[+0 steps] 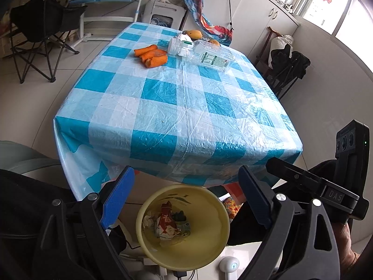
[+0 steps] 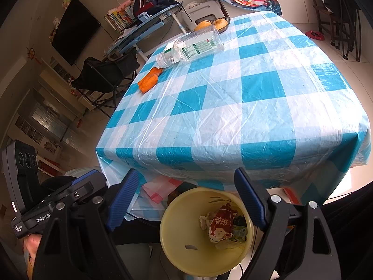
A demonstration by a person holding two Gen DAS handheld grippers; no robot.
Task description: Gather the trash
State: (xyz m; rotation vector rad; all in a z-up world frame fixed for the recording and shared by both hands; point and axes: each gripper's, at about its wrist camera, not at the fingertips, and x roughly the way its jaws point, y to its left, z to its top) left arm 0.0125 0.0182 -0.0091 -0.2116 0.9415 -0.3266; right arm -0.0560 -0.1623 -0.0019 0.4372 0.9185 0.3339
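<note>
The left gripper (image 1: 184, 205) stands open at the bottom of its own view, its blue pads wide apart with nothing between them but the bin (image 1: 163, 252) seen below. In the right wrist view the same gripper shows at the lower left edge, beside the right one.

The right gripper (image 2: 186, 200) is also open and empty, its jaws spread over the bin (image 2: 170, 245), which sits on the floor at the lower centre, just in front of the near table edge. Both point down toward it.

The bin is pale yellow and holds the trash (image 1: 166, 221): a crumpled red and white wrapper (image 2: 220, 226) with white paper just left of it and darker scraps to its right.

Above, a table fills the middle of each view under a blue and white checked cloth (image 1: 163, 98). On its far part, from left to right in the left wrist view, lie orange carrot pieces (image 1: 151, 56), then two clear plastic bottles (image 1: 209, 56) on their sides, touching each other. Behind the bottles sits yellow fruit (image 1: 192, 33). The near half of the cloth is bare.
</note>
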